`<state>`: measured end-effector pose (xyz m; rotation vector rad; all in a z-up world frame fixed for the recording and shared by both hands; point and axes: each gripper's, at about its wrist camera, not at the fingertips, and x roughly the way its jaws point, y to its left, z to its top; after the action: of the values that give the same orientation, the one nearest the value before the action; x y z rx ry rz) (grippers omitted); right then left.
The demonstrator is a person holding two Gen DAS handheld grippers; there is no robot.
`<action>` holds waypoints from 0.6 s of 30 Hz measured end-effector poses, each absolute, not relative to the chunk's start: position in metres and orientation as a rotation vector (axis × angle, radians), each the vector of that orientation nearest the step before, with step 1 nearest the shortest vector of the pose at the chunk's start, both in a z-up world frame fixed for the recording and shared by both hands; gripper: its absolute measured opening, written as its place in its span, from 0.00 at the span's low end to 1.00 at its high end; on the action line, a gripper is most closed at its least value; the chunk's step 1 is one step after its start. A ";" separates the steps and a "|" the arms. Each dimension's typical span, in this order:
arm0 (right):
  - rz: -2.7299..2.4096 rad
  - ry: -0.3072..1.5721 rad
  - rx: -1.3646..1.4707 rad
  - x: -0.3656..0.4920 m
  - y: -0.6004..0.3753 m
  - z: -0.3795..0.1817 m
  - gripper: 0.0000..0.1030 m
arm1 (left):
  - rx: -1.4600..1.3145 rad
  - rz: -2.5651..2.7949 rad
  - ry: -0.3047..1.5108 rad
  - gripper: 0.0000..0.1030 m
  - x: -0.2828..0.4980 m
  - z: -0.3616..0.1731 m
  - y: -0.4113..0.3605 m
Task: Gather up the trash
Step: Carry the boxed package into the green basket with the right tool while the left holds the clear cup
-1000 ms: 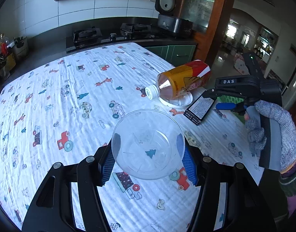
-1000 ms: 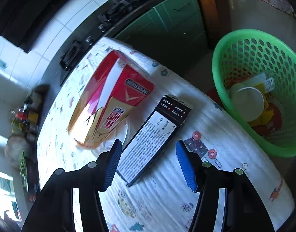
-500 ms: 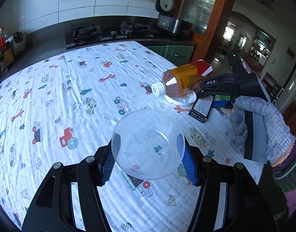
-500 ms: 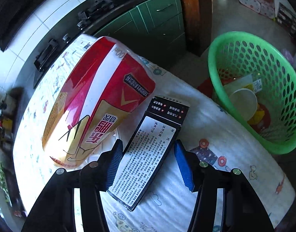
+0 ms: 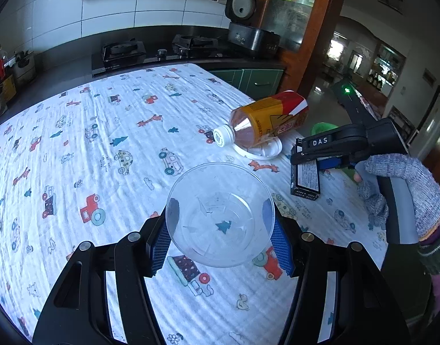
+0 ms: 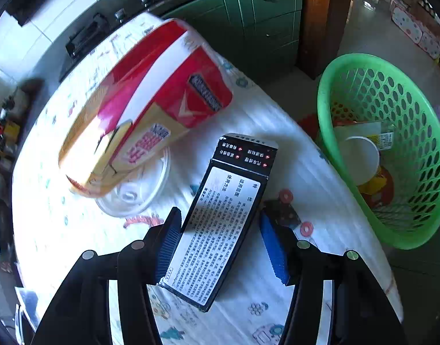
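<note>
Left tongs (image 5: 220, 243) clench clear bowl (image 5: 220, 214); only the right view shows released right tongs (image 6: 220, 247) straddling box (image 6: 217, 221).

Left tongs (image 5: 220, 235): we hold a clear plastic bowl (image 5: 220, 215) between the blue pads (image 5: 280, 247), pressed on both sides, above the desk.
Desk (image 5: 90, 149): we see it covered by a white cloth printed with cartoon cars and trees.
Bottle (image 5: 266, 123): lying on its side, white cap toward us, resting on a white lid (image 5: 263, 151).
Black box (image 5: 306, 178): flat on the cloth, right of the bowl.
Right tongs (image 5: 312, 162): over the box's far end, gripped by our gloved hand (image 5: 401, 192); whether they touch it we cannot tell.
Behind: gas stove (image 5: 159, 49), rice cooker (image 5: 248, 33).
</note>
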<state>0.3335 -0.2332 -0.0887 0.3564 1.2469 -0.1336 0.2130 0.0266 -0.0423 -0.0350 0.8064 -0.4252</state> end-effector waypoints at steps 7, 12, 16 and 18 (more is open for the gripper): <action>-0.146 1.250 0.298 0.329 -0.221 -0.092 0.57 | -0.038 -0.426 0.815 0.58 0.214 -0.045 0.024; -0.133 1.233 0.294 0.323 -0.218 -0.090 0.46 | -0.042 -0.420 0.818 0.58 0.214 -0.045 0.024; -0.071 1.205 0.328 0.307 -0.230 -0.087 0.43 | -0.035 -0.424 0.816 0.58 0.213 -0.042 0.018; -0.042 1.187 0.326 0.297 -0.236 -0.083 0.43 | -0.034 -0.427 0.815 0.58 0.212 -0.040 0.013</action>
<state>0.2972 -0.2355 -0.0827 0.3259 1.1866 -0.0421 0.2125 0.0131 -0.0405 -0.0339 0.8153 -0.4270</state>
